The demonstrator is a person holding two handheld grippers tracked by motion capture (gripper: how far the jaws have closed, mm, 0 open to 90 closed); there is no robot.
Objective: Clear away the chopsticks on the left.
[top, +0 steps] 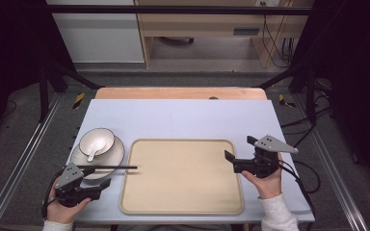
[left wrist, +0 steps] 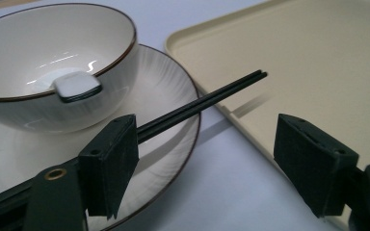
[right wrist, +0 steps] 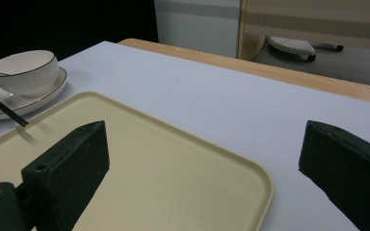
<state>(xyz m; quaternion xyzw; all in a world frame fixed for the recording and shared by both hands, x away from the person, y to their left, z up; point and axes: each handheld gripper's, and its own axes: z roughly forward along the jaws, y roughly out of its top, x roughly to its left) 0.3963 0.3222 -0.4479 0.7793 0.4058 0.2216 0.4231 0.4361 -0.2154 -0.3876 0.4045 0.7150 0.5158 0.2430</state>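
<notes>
Black chopsticks (top: 110,168) lie across the near rim of a white plate (top: 116,155) close to the table's (top: 183,118) left edge, their tips reaching over the left rim of the beige tray (top: 183,192). In the left gripper view the pair runs past the inner face of one jaw; whether it touches that pad cannot be told. The other jaw stands well clear, over the tray rim.

The left gripper (top: 101,177) sits at the near left corner of the table, jaws spread wide and pressing on nothing. A white bowl (top: 96,141) with a dark rim stands on the plate, a white spoon (top: 93,153) resting inside it.

The right gripper (top: 236,153) is held over the tray's right edge, near the table's right edge. Its jaws are wide apart with nothing between them.

The tray lies centred along the near edge of the table, surface bare.
</notes>
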